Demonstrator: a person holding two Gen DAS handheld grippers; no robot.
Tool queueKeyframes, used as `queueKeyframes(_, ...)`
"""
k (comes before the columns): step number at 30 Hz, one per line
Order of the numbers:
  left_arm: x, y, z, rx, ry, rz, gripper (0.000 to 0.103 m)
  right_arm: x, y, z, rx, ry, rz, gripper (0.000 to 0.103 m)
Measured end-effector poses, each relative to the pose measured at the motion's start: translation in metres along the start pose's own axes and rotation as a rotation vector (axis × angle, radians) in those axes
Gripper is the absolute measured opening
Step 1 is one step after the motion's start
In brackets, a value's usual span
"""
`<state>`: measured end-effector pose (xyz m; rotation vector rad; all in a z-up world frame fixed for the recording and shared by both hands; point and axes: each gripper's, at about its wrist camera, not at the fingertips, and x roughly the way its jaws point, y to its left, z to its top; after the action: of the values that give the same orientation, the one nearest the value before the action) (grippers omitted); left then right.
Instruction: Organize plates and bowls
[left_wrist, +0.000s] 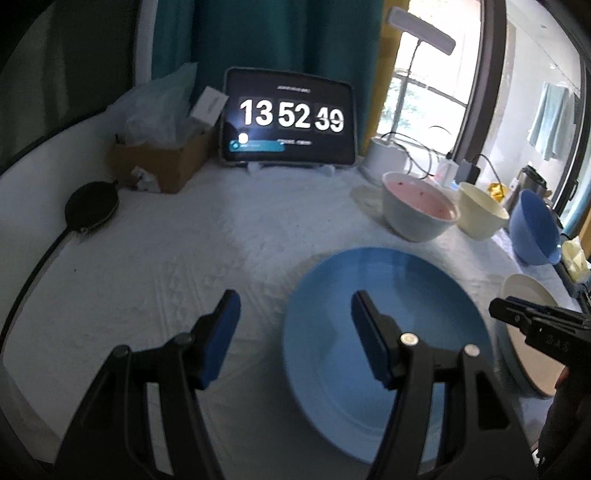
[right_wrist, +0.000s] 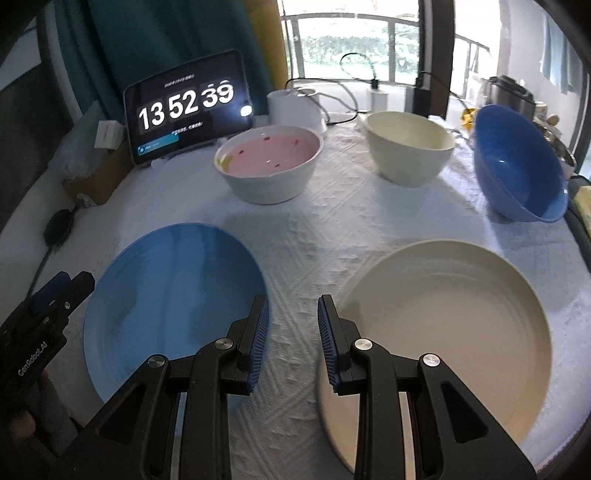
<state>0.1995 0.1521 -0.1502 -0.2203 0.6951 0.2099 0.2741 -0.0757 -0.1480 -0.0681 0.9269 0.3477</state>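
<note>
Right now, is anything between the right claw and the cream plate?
No, nothing visible. The right claw hangs open and empty over bare tablecloth, and the cream plate lies just beside its right finger. The blue plate is on the other side.

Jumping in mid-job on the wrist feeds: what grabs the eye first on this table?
The blue plate and the cream plate lie side by side at the near edge of the white tablecloth. Behind them stand a pink-lined bowl, a cream bowl and a tilted blue bowl. A tablet clock glows at back left.
</note>
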Motion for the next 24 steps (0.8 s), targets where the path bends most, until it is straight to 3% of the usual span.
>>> queueKeyframes(24, 0.041, 0.000, -0.004, 0.020, 0.143, -0.012, 0.064, 0.044, 0.021, 0.003, -0.033, 0.106, 0.040, 0.029)
